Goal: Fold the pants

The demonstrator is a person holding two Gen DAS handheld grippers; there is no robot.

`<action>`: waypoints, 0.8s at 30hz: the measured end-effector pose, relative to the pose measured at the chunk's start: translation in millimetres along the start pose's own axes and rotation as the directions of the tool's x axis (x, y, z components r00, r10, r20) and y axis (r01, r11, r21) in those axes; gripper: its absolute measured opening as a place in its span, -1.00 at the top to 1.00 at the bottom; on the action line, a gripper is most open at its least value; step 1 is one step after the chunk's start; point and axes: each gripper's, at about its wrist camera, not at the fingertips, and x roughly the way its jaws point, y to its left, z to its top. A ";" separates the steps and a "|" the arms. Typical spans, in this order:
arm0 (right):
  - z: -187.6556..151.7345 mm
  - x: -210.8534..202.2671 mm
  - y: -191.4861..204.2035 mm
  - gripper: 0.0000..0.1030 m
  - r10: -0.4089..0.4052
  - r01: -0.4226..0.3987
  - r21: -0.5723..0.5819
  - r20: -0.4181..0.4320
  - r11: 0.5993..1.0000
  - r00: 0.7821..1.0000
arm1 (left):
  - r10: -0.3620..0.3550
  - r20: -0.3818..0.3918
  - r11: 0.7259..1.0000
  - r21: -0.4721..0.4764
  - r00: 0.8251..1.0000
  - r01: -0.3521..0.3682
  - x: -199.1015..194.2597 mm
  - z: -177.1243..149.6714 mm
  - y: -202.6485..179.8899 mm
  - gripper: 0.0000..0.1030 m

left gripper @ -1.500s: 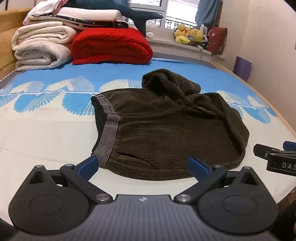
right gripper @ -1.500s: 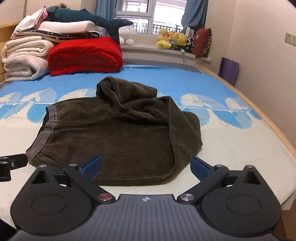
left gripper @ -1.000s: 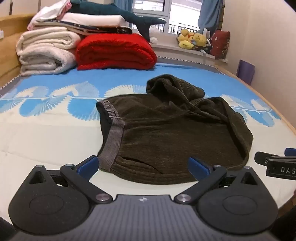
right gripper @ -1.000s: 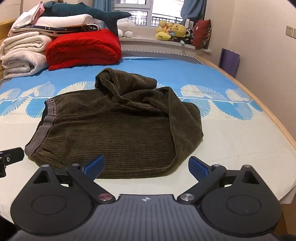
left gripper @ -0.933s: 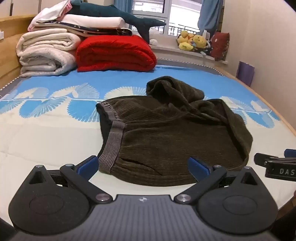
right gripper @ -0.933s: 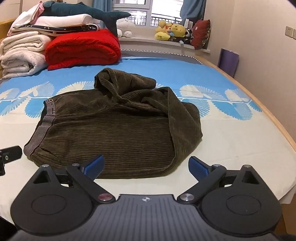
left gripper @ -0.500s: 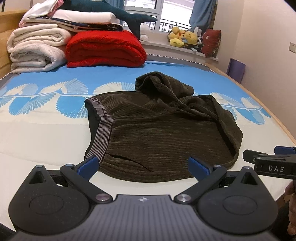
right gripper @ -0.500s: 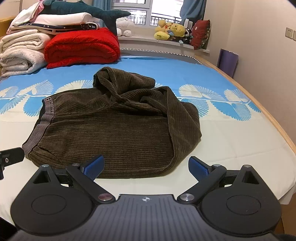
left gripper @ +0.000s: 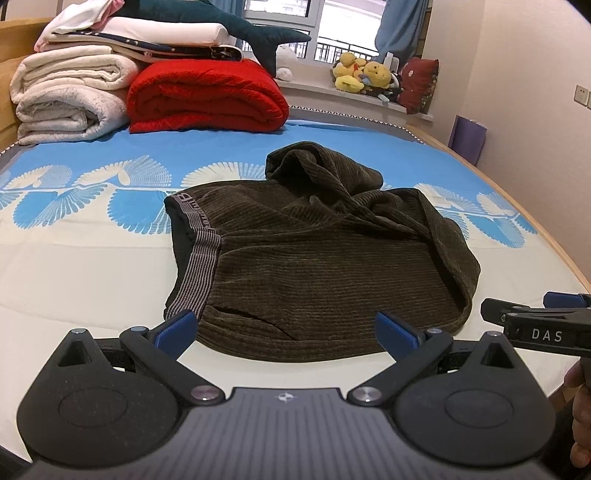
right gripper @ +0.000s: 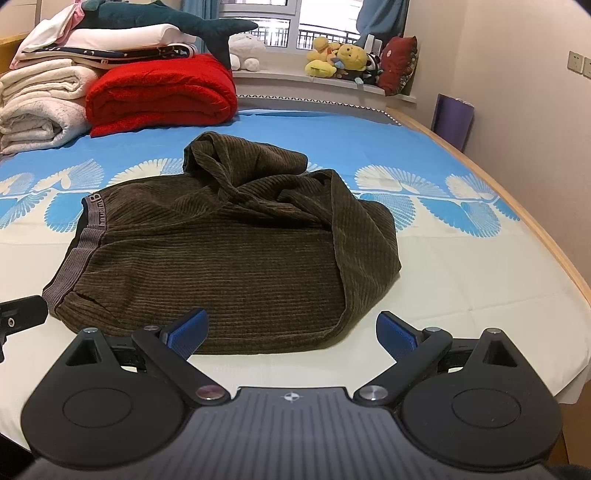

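Note:
Dark olive corduroy pants [left gripper: 325, 266] lie crumpled on the bed, the grey striped waistband [left gripper: 195, 273] at the left and the legs bunched in a heap at the back. They also show in the right wrist view [right gripper: 229, 258]. My left gripper [left gripper: 286, 330] is open and empty, hovering just in front of the pants' near edge. My right gripper [right gripper: 291, 332] is open and empty, in front of the pants' near right corner. The right gripper's fingers [left gripper: 532, 321] show at the right of the left wrist view.
The bed [left gripper: 74, 258] has a blue and cream sheet. A red blanket [left gripper: 207, 96], white folded blankets [left gripper: 66, 99] and a plush shark [left gripper: 236, 22] stand at the back left. Plush toys [left gripper: 365, 74] sit on the windowsill. The bed's wooden edge [right gripper: 535, 221] runs along the right.
Both grippers have drifted slightly over the bed, with small shifts in view. The pants have not moved. Both stay open.

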 end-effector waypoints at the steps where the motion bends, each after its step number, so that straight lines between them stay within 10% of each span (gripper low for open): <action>1: 0.2 0.3 -0.3 -0.89 -0.003 0.003 0.002 0.002 1.000 1.000 | 0.000 -0.002 1.000 0.001 1.000 0.000 0.2 0.0 -0.1 -0.99; 21: -1.3 0.3 -0.1 -0.89 -0.005 0.005 0.007 0.000 1.000 1.000 | -0.009 0.007 1.000 0.007 1.000 0.009 -1.5 -0.5 -3.5 -0.98; 24: 1.3 -4.0 -5.5 -0.85 0.013 -0.014 0.039 0.023 0.999 1.000 | -0.010 0.023 1.000 0.028 1.000 0.009 -3.4 -0.6 -5.9 -0.63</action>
